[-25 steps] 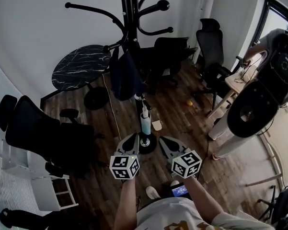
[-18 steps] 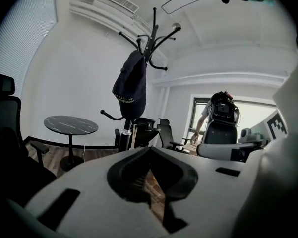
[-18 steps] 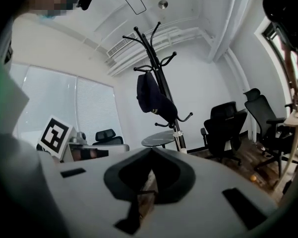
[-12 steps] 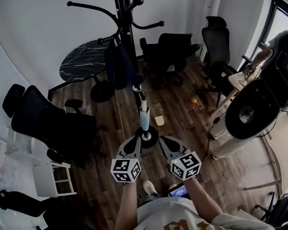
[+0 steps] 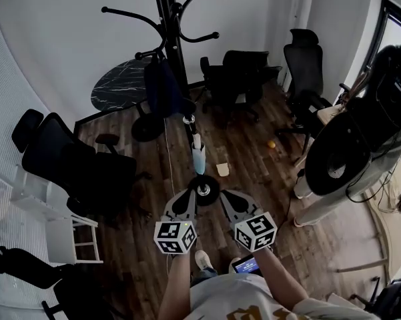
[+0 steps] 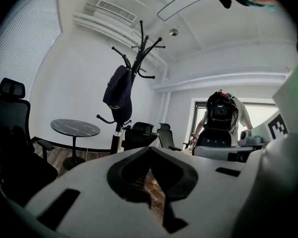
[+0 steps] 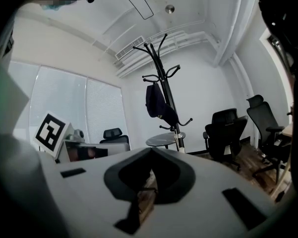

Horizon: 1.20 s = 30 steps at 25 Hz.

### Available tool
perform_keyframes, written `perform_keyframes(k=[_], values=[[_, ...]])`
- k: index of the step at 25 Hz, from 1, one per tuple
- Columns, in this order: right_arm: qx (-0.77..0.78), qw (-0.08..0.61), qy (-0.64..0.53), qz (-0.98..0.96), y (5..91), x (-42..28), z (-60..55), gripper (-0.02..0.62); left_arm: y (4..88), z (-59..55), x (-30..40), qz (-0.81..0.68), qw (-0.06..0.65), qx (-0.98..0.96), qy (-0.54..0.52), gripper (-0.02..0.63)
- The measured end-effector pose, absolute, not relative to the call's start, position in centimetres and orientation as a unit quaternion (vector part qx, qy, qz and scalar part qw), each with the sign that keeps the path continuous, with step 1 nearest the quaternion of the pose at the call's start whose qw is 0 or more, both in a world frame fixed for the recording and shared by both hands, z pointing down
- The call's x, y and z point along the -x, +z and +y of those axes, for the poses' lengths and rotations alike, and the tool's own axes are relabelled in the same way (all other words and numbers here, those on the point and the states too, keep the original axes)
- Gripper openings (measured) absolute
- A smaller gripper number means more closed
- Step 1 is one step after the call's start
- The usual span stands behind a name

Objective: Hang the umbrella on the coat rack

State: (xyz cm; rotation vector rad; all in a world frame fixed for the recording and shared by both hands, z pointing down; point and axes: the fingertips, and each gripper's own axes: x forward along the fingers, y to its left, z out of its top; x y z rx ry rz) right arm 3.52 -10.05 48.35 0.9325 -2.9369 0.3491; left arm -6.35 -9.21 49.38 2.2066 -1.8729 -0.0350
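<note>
Umbrella (image 5: 163,89) hangs long-axis vertical on the coat rack (image 5: 165,12), by the round desk's (image 5: 117,92) right edge, dead ahead, well apart from the left claw (image 5: 182,202), seemingly nearer, and right claw (image 5: 227,200), both pinched together, empty.

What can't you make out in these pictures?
- Coat rack: its top is cut off by the head view's upper edge.
- Umbrella: its handle is hidden in its own dark folds, all views.
- Orange object: too small to identify, head view.
</note>
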Motion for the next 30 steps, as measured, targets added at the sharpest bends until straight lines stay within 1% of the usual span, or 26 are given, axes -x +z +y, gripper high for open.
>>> perform_keyframes(k=[13,17,30], values=[[-0.297,0.016,0.121,-0.947,48.2,-5.4,-9.9,0.011,48.7,-8.3,4.6,-0.648,0.108,-0.754,-0.01,0.02],[-0.294,0.012,0.123,-0.948,48.3,-5.5,-10.0,0.011,49.0,-8.5,4.5,-0.651,0.105,-0.752,0.008,0.02],[-0.292,0.01,0.121,-0.949,48.5,-5.1,-11.1,0.011,49.3,-9.8,4.9,-0.655,0.105,-0.748,0.019,0.02]])
